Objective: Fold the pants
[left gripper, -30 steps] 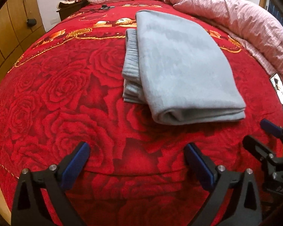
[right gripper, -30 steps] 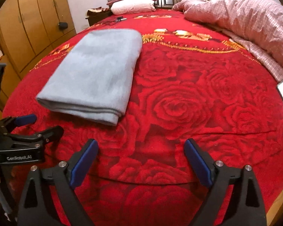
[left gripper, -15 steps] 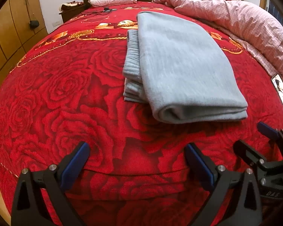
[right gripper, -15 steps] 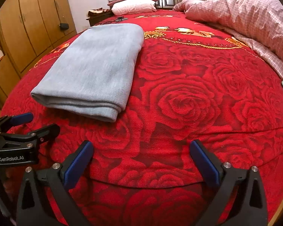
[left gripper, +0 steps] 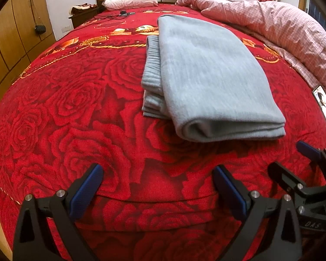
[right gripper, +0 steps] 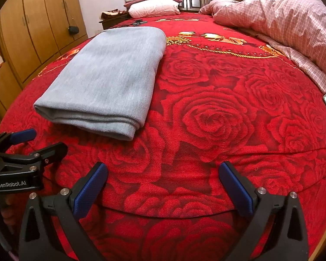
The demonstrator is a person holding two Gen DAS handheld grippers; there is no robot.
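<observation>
grey pants (left gripper: 208, 80) lie folded into a compact rectangle on the red rose-patterned bedspread (left gripper: 65, 113), toward the foot half of the bed; the rounded fold edge faces the grippers, and the ribbed waistband or cuff layers (left gripper: 151, 82) stick out stacked along the bundle's left side in the left wrist view; the layers sit square on each other, which reads as a fold made deliberately and pressed flat.

left gripper (left gripper: 157, 187) hovers over bare bedspread just short of the bundle's near edge, jaws spread wide, nothing between the blue pads; right gripper (right gripper: 163, 184) likewise spread and empty, off to the right of the bundle over bare bedspread, clear of the cloth; each gripper is visible at the edge of the other's view, so the two sit side by side near the foot of the bed.

neither touches the pants; judged from this, the fold looks complete or nearly so, and the grippers are held back so as not to disturb the stack.

pink checked quilt (right gripper: 289, 19) is heaped along the right side, pillows (right gripper: 154, 5) at the headboard, a phone (left gripper: 325, 108) lying near the right edge; all well apart from the pants, so the folding area is uncrowded.
</observation>
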